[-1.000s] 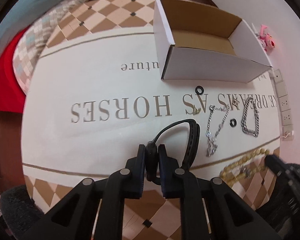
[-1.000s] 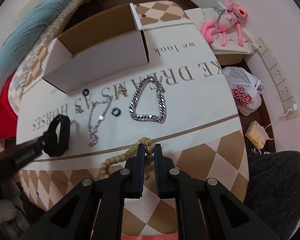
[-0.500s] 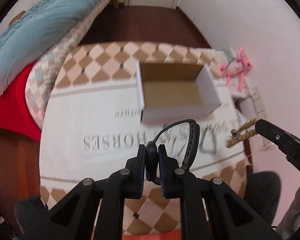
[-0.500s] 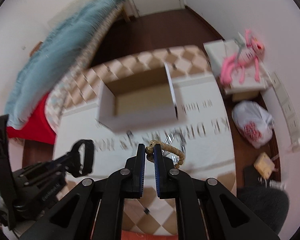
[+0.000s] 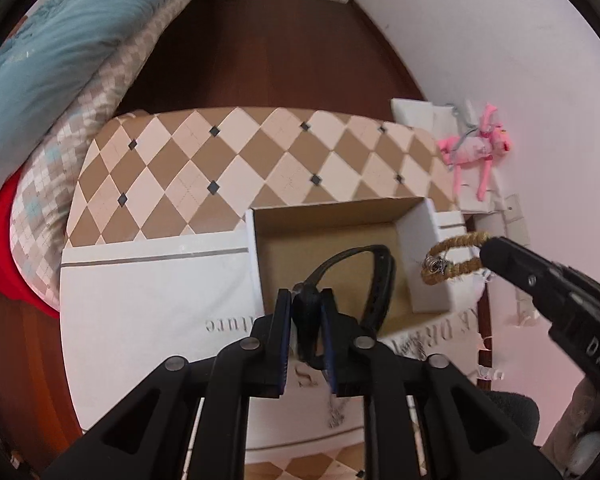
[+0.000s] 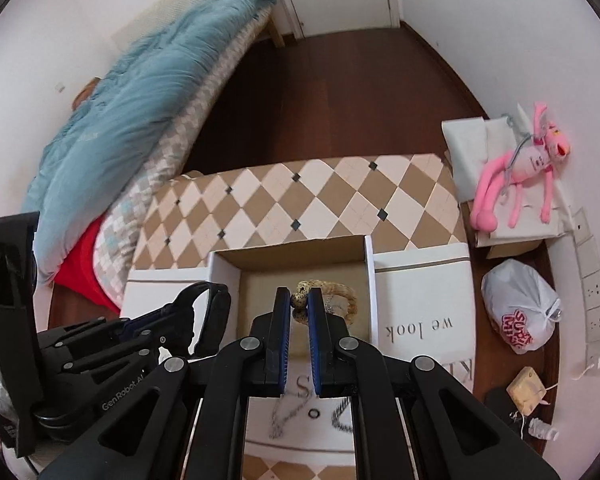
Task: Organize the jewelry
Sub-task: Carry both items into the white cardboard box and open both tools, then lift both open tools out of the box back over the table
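The open cardboard box (image 5: 332,240) sits on the desk (image 5: 148,304) under both loads. The left gripper (image 5: 306,314), jaws opening, has the black band (image 5: 374,280) between its pads over the box floor. The right gripper (image 6: 299,304) pinches the bead bracelet (image 6: 340,294) narrowly. Lower both before release so nothing bounces out.

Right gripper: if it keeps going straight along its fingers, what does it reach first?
Most likely the brown floor of the open cardboard box, which lies straight ahead of the right gripper and its beaded bracelet. Depth is hard to judge.
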A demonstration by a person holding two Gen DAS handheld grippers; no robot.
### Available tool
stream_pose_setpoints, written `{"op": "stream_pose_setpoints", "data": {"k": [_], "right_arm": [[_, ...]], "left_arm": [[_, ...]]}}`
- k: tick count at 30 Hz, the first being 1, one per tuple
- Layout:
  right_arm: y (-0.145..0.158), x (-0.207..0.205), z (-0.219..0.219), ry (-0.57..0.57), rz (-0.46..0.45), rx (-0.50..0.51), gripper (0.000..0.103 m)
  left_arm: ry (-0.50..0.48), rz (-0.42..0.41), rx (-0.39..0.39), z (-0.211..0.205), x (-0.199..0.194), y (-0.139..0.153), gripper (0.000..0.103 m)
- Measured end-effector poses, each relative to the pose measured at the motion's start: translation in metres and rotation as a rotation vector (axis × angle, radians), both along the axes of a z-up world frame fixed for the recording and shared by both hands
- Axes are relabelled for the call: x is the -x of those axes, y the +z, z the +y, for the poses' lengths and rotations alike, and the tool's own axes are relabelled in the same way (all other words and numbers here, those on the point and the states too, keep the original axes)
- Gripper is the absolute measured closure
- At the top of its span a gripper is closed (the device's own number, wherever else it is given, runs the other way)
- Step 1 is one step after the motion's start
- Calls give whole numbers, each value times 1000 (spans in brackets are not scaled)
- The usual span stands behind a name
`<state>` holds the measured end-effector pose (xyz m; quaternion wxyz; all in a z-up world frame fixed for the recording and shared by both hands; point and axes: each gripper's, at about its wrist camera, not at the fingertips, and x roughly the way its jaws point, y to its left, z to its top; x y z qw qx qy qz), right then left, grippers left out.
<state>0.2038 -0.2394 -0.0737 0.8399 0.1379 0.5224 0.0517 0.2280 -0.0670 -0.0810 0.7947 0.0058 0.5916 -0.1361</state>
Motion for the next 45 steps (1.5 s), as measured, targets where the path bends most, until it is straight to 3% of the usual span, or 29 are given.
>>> {"op": "stream_pose_setpoints", "data": {"k": [4, 6, 9, 11, 13, 15, 17, 18, 24, 31, 36, 45], "right_arm": [[-25, -20, -3, 18, 75, -59, 94], [-38, -28, -4, 36, 126, -90, 94], [-48, -31, -8, 37, 160, -73, 93], [-47, -27, -13, 25, 150, -41, 77], [-43, -23, -18, 12, 131, -9, 27], [-40, -17, -21, 1, 108, 68, 20], [-38, -8, -22, -15, 86, 172, 15], [-38, -4, -22, -25, 83, 219, 6], [-51, 13, -17, -43, 66, 345, 0], [-57, 30, -4, -41, 56, 350, 0], [-46, 41, 1, -49, 32, 338, 0], [0, 76, -1, -105, -72, 350, 0]], "left_arm": [[2, 51, -7, -4, -23, -12, 88], [3, 53, -23, -6, -28, -12, 82], [14, 12, -75, -7, -28, -6, 63], [27, -33, -84, -4, -24, 1, 46], [39, -68, -98, 0, -20, 5, 39], [58, -92, -110, 4, -15, 7, 29], [77, -116, -130, 8, -8, 6, 9], [81, -120, -134, 10, -5, 5, 1], [128, -144, -182, 17, 23, -9, 0], [136, -160, -199, 15, 45, -14, 0], [144, -199, -195, 14, 57, 1, 0], [179, -274, -191, 19, 88, 41, 0]]}}
